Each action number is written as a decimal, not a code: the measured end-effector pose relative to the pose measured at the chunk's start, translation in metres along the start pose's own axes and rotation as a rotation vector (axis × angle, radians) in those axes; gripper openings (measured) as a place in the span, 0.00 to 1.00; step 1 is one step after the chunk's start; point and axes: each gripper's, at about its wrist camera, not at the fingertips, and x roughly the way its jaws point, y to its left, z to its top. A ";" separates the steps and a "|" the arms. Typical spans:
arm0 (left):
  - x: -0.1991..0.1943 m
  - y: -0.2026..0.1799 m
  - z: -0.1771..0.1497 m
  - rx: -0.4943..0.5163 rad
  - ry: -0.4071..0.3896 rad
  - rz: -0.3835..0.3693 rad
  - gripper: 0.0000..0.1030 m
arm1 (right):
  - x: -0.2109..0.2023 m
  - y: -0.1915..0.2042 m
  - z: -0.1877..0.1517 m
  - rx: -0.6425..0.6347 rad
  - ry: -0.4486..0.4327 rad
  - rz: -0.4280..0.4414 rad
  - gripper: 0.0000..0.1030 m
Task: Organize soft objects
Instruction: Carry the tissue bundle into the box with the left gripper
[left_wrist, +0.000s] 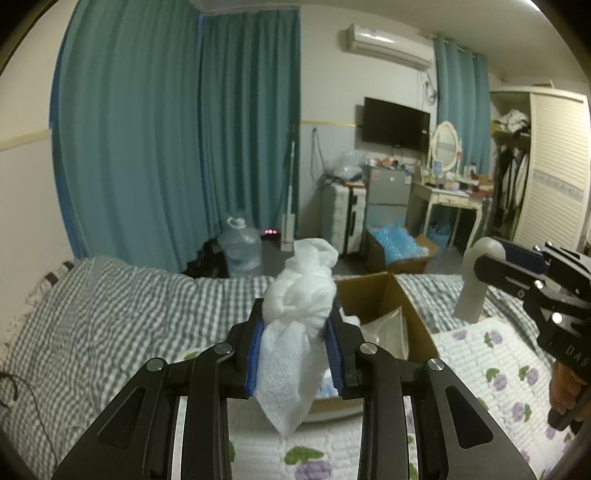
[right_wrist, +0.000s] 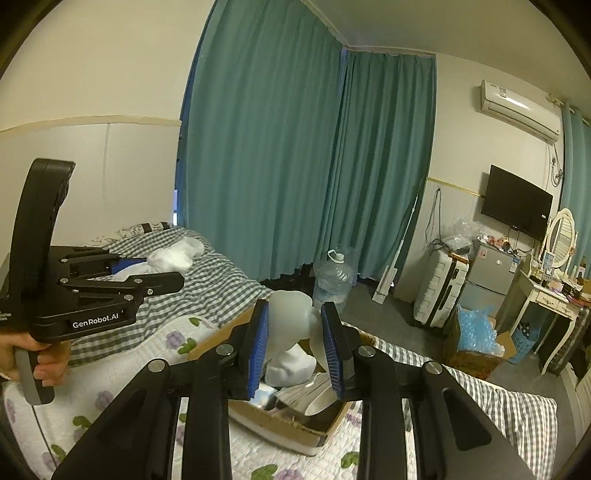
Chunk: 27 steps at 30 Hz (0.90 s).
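My left gripper is shut on a white knotted cloth and holds it up above the bed; the cloth also shows in the right wrist view. My right gripper is shut on a grey sock-like soft piece, whose white end hangs down over the open cardboard box. In the left wrist view the grey piece sticks out of the right gripper at the right edge, above the box. The box lies on the bed and holds several white and pale items.
The bed has a grey checked cover and a white quilt with purple flowers. Teal curtains hang behind. A water jug, a white suitcase, a box of blue bags and a dressing table stand on the floor.
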 end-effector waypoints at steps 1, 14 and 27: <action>0.003 -0.004 0.000 0.002 0.000 0.002 0.28 | 0.005 -0.002 -0.001 0.001 0.000 -0.002 0.27; 0.077 -0.011 -0.007 -0.028 0.114 -0.055 0.28 | 0.072 -0.016 -0.018 0.011 0.044 -0.031 0.28; 0.135 -0.034 -0.033 0.016 0.244 -0.069 0.29 | 0.133 -0.017 -0.061 -0.023 0.179 -0.016 0.29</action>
